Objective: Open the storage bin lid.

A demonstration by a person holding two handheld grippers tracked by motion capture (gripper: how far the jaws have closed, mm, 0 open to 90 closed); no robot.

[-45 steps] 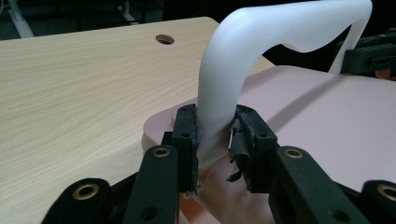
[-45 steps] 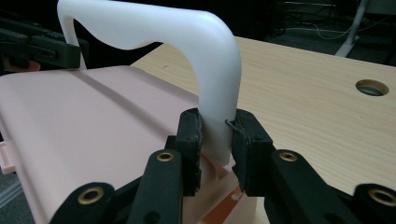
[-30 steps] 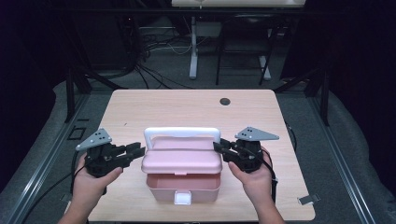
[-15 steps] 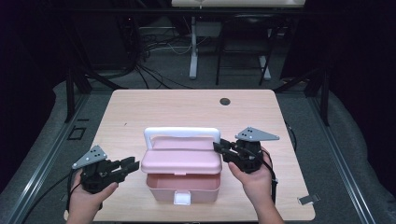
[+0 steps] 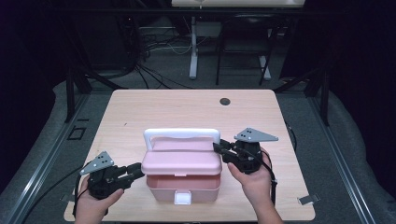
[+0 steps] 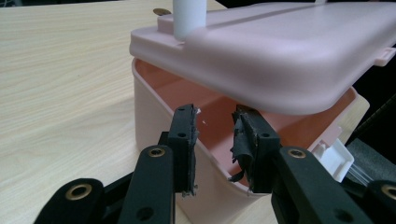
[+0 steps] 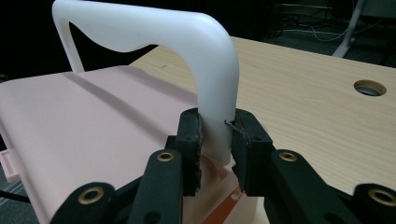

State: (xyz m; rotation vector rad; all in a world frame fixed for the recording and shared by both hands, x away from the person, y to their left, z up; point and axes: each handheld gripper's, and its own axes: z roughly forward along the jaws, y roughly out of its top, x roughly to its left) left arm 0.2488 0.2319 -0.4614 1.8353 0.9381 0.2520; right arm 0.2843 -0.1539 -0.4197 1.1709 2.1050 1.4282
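Note:
A pink box (image 5: 184,186) with a white handle (image 5: 181,134) stands at the table's near middle. Its lid (image 6: 289,51) is lifted a little, and the pink inside shows under it. My right gripper (image 5: 219,147) is shut on the handle's right post (image 7: 215,140), just above the lid. My left gripper (image 5: 137,170) is open at the box's left wall, low and near the front. In the left gripper view its jaws (image 6: 215,140) stand either side of the box's rim (image 6: 154,88); whether they touch it I cannot tell.
The wooden table (image 5: 177,107) has a round cable hole (image 5: 225,101) at the back right. A white latch (image 5: 182,199) sits on the box's front. Cables trail from both grippers off the table's near edge. Dark floor and table legs lie beyond.
My left gripper has dropped from the lid's left side back toward the person, to the box's lower left wall. The right gripper has kept its hold on the handle.

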